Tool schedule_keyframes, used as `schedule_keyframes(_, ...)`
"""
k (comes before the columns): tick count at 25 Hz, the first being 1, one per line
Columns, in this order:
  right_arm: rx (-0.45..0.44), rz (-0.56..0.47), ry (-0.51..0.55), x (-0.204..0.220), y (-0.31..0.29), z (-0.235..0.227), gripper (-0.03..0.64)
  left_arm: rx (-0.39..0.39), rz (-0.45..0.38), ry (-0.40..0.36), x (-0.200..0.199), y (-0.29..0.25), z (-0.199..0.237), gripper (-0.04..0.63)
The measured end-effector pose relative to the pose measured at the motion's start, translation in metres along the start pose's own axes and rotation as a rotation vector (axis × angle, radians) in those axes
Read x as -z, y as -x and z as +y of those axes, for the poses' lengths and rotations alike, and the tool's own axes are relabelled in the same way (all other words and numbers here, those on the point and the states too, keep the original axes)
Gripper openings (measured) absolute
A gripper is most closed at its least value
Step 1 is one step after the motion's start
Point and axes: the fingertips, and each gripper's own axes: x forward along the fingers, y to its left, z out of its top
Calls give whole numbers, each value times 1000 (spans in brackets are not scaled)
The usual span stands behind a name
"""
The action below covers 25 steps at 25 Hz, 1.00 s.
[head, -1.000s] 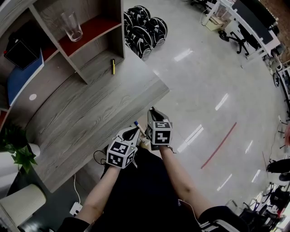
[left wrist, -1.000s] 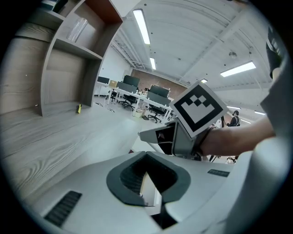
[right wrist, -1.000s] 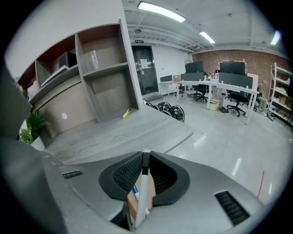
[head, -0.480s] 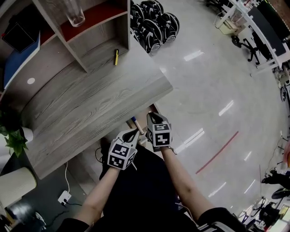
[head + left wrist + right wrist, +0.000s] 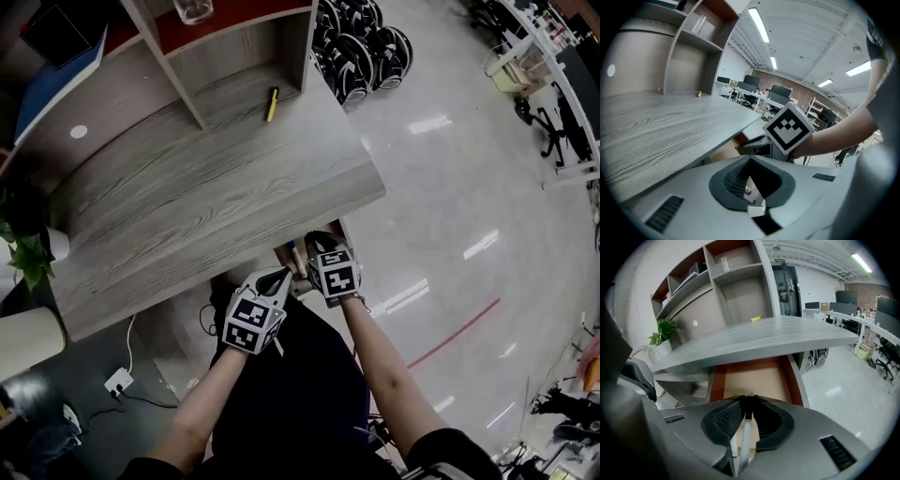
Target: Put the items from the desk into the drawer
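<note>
My right gripper (image 5: 748,401) is shut on two thin white pens (image 5: 744,437), one with a blue band; they run down between its pads. It hangs over the open drawer (image 5: 750,376), which has a tan bottom and red-brown sides and sits under the grey wooden desk (image 5: 206,206). In the head view the right gripper (image 5: 316,242) and my left gripper (image 5: 279,277) sit side by side at the desk's front edge. The left gripper (image 5: 750,164) has its jaws slightly apart with nothing gripped. A yellow marker (image 5: 272,103) lies far back on the desk by the shelf unit.
A shelf unit at the desk's back holds a glass (image 5: 192,9) and a blue book (image 5: 56,70). A potted plant (image 5: 23,253) stands at the desk's left end. Black wheeled items (image 5: 361,47) are on the floor beyond the desk, and a power strip (image 5: 117,380) lies under it.
Both grippers have sunk lower in front of the desk's edge, the right one further and rolled, still holding the pens. The head view has shifted so that the desk sits further right.
</note>
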Motion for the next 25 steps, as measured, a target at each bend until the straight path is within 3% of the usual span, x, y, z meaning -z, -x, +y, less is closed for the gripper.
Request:
schedule_keyframes(6, -50, 61, 51, 14, -26, 3, 72, -19, 14, 11, 8, 3, 5, 9)
schedule_keyframes(13, -33, 133, 46, 27, -48, -5, 72, -16, 22, 36, 5, 12, 5, 9)
schedule_keyframes(25, -44, 161, 53, 39, -60, -7, 74, -24, 38, 26, 9, 16, 5, 9)
